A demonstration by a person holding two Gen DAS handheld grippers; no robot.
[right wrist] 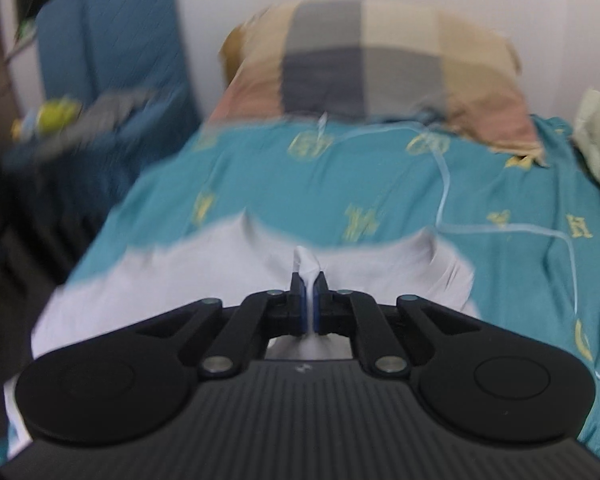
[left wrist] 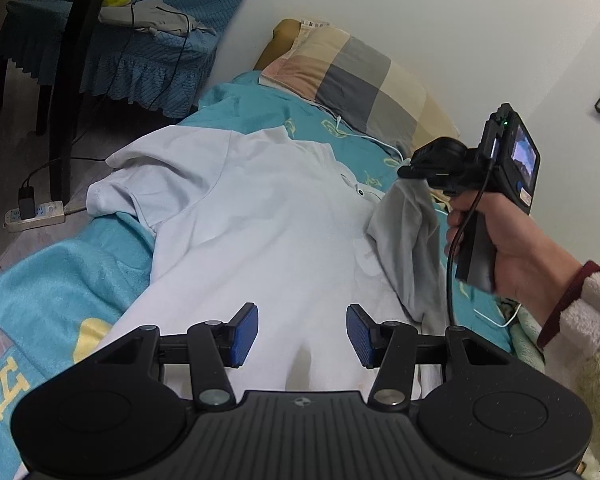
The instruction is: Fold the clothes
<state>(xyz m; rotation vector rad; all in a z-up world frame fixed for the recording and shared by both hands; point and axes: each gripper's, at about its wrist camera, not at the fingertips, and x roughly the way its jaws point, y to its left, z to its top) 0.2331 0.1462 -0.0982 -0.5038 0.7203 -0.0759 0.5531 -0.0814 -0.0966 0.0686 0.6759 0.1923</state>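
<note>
**A:** Where is the shirt?

**B:** The white shirt point(left wrist: 260, 216) lies spread out on the bed, on top of the teal blanket point(left wrist: 48, 280). One sleeve reaches the bed's left edge and hangs a little over it.

**A:** What is the left gripper doing?

**B:** The left gripper point(left wrist: 302, 338) is over the bottom part of the shirt. Its two blue pads point(left wrist: 244, 334) are wide apart, with nothing between them.

**A:** And the right one?

**B:** The right gripper point(right wrist: 309, 300) has its jaws pressed together on a bit of white shirt cloth. A little tuft pokes out past the tips. That close look comes only from the right wrist view, which is blurry.

**A:** What does the left view add?

**B:** It shows the right gripper from the side, with a hand point(left wrist: 512, 248) around its handle and a fluffy sleeve point(left wrist: 588, 312). The shirt's other sleeve is lifted up off the bed, hanging from the gripper's front.

**A:** What else is on the bed?

**B:** A checked pillow point(left wrist: 364, 80) sits at the head end by the wall. A thin white cable point(right wrist: 444, 184) runs across the blanket near it.

**A:** And beside the bed?

**B:** Only the left view shows the floor. A power strip point(left wrist: 34, 216) lies there by the bed's left edge.
</note>
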